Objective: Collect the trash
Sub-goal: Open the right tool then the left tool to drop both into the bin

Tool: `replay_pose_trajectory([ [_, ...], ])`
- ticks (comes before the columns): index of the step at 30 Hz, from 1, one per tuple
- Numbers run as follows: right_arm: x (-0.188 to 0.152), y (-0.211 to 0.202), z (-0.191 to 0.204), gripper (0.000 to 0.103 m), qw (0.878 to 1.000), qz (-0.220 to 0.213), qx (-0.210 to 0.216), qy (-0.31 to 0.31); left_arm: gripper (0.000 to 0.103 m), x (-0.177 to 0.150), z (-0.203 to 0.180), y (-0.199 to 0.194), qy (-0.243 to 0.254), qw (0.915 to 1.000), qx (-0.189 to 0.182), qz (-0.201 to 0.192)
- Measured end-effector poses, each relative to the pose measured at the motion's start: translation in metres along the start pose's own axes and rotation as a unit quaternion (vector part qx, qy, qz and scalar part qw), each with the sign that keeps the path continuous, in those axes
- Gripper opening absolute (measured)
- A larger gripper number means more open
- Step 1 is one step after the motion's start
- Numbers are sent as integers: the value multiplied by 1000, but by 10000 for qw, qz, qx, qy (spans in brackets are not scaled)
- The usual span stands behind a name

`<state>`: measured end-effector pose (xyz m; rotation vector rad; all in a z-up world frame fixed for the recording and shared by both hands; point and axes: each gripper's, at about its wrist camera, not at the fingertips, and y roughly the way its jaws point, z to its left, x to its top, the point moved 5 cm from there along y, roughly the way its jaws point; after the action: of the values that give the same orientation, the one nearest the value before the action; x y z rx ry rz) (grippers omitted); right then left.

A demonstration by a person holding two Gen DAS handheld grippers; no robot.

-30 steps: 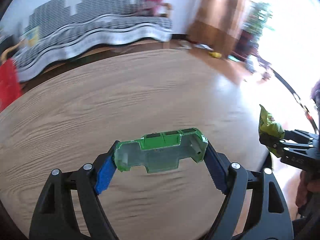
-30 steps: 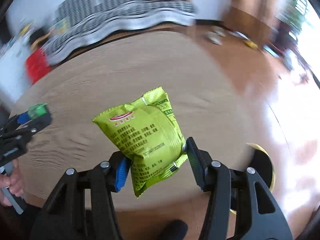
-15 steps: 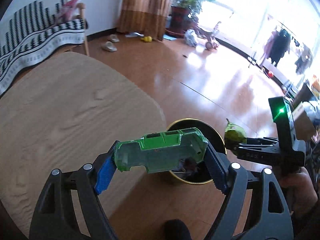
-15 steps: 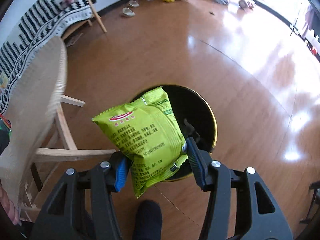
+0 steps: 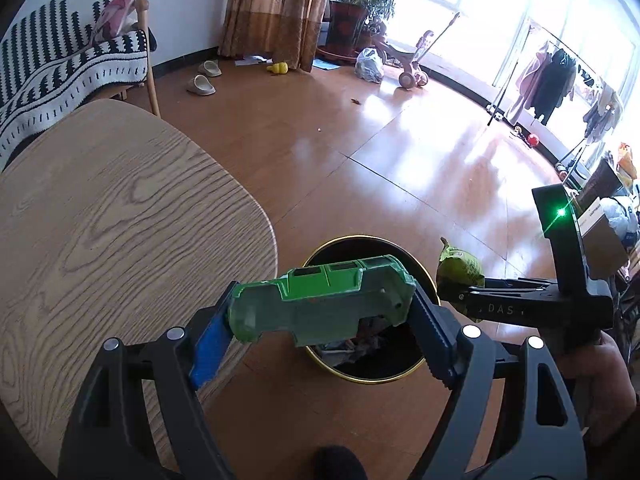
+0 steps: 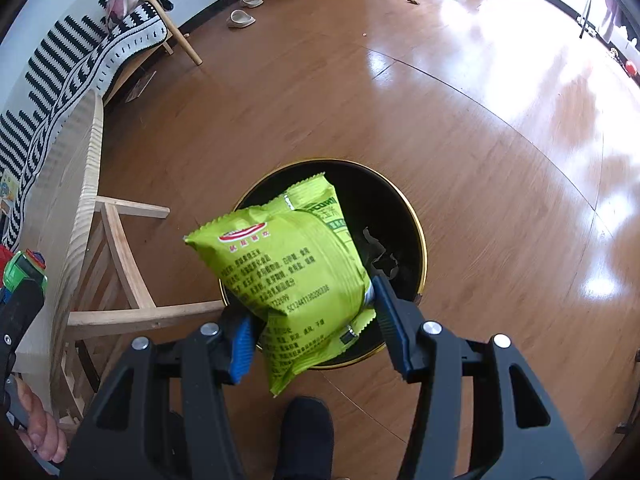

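Observation:
My left gripper (image 5: pixel 320 320) is shut on a green plastic toy car shell (image 5: pixel 320 300) and holds it above the near left rim of a black trash bin with a gold rim (image 5: pixel 372 378) that stands on the floor. My right gripper (image 6: pixel 312 320) is shut on a yellow-green snack packet (image 6: pixel 280 272) and holds it above the same bin (image 6: pixel 416 232). The packet (image 5: pixel 460 268) and the right gripper also show at the right of the left wrist view, beside the bin. Some crumpled trash lies in the bin.
A round wooden table (image 5: pixel 100 220) stands left of the bin, its legs (image 6: pixel 120 264) close to the bin. A striped-blanket bench (image 6: pixel 80 52) is by the wall. Slippers (image 5: pixel 200 84), a bag, a toy tricycle (image 5: pixel 408 64) and plants lie far across the wooden floor.
Both grippers have swung from over the table to above the floor bin, each keeping its load. In the last half second they moved closer over the bin.

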<state>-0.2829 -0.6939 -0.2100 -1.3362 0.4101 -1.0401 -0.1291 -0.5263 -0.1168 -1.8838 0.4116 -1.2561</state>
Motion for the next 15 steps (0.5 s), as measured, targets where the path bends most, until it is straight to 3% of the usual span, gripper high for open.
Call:
replay_pose_trajectory([
  [6, -1, -1, 5, 55, 9999, -35, 95, -5, 78, 2, -6, 1, -57, 10000, -37, -8],
  [8, 0, -4, 6, 77, 9999, -83, 110, -3, 78, 1, -5, 1, -65, 10000, -40, -1],
  [9, 0, -6, 6, 80, 9999, -137, 93, -4, 78, 1, -4, 2, -66, 10000, -39, 5],
  [15, 4, -19, 2, 80, 9994, -277, 162, 111, 78, 1, -12, 6, -67, 9999, -112, 82],
])
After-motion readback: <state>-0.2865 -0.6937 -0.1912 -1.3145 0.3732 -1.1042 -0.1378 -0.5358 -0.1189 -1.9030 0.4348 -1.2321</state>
